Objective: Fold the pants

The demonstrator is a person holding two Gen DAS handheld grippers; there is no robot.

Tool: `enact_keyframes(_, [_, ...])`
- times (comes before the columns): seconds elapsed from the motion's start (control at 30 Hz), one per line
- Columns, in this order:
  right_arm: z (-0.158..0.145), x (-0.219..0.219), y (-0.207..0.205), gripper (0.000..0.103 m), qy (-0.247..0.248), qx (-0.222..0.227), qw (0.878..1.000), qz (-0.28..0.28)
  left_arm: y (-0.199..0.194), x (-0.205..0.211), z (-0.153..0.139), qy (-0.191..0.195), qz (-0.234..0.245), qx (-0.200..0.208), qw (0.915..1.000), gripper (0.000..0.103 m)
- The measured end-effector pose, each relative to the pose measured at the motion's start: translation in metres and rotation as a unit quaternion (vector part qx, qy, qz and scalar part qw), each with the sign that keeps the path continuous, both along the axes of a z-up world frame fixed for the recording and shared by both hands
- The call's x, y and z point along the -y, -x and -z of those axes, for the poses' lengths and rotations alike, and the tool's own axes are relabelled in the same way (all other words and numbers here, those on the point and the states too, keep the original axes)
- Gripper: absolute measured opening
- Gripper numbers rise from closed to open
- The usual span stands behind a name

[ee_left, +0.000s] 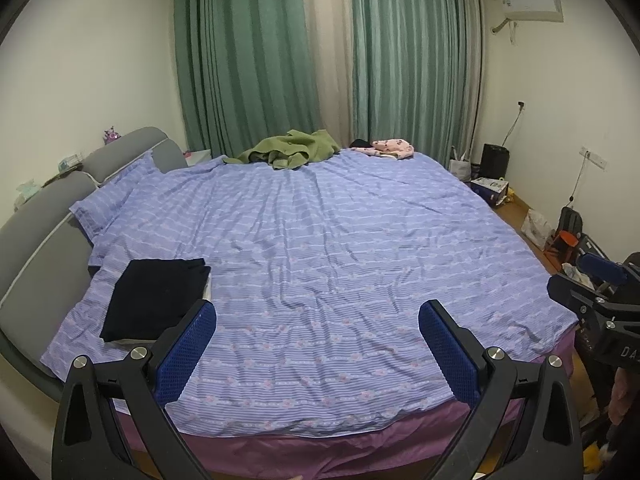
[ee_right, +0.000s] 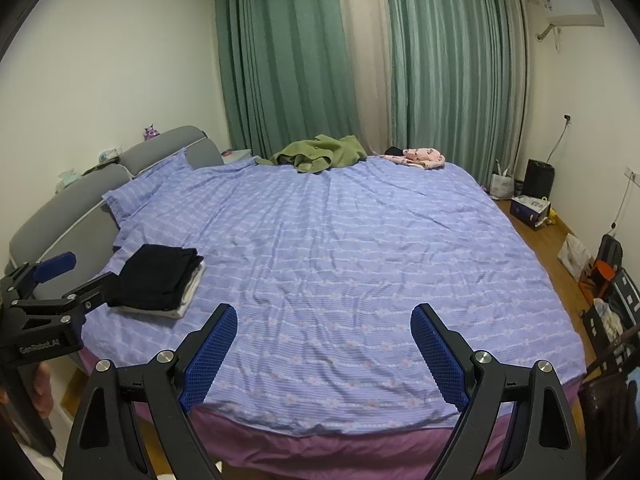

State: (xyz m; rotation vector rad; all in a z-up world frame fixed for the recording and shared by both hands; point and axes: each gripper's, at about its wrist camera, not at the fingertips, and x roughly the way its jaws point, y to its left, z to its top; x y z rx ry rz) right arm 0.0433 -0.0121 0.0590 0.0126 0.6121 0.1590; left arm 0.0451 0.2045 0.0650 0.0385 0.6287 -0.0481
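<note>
A folded stack of black pants point(ee_left: 156, 300) point(ee_right: 160, 280) lies on the near left of the bed, on top of a folded white garment point(ee_right: 188, 304). Crumpled green pants point(ee_left: 292, 150) point(ee_right: 320, 156) lie at the bed's far edge. My left gripper point(ee_left: 318, 320) hangs open above the near edge of the bed, just right of the black stack, with nothing between its blue pads point(ee_left: 188, 352). In the right wrist view the left gripper point(ee_right: 82, 274) shows beside the stack. My right gripper point(ee_right: 324, 320) point(ee_left: 580, 276) is open and empty over the near edge.
The bed point(ee_left: 340, 240) point(ee_right: 360, 248) has a striped purple sheet and a grey headboard point(ee_left: 36, 240) on the left. A pink garment point(ee_left: 394, 148) point(ee_right: 420, 158) lies at the far edge. Bags, boxes and a chair point(ee_right: 608, 280) stand on the floor at the right.
</note>
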Motion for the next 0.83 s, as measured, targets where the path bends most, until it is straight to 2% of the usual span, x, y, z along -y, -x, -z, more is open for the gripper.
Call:
enact_keyframes(0.5, [0.001,0.004,0.0,0.089,0.001,0.0,1.0,0.001,-0.003,-0.002,-0.001,-0.008,0.004,0.01,0.9999,0.103])
enact_keyframes(0.83, [0.003,0.004,-0.002,0.089,0.002,-0.004,1.0,0.0,-0.014,-0.008,0.004,-0.005,-0.006,-0.001,1.0,0.103])
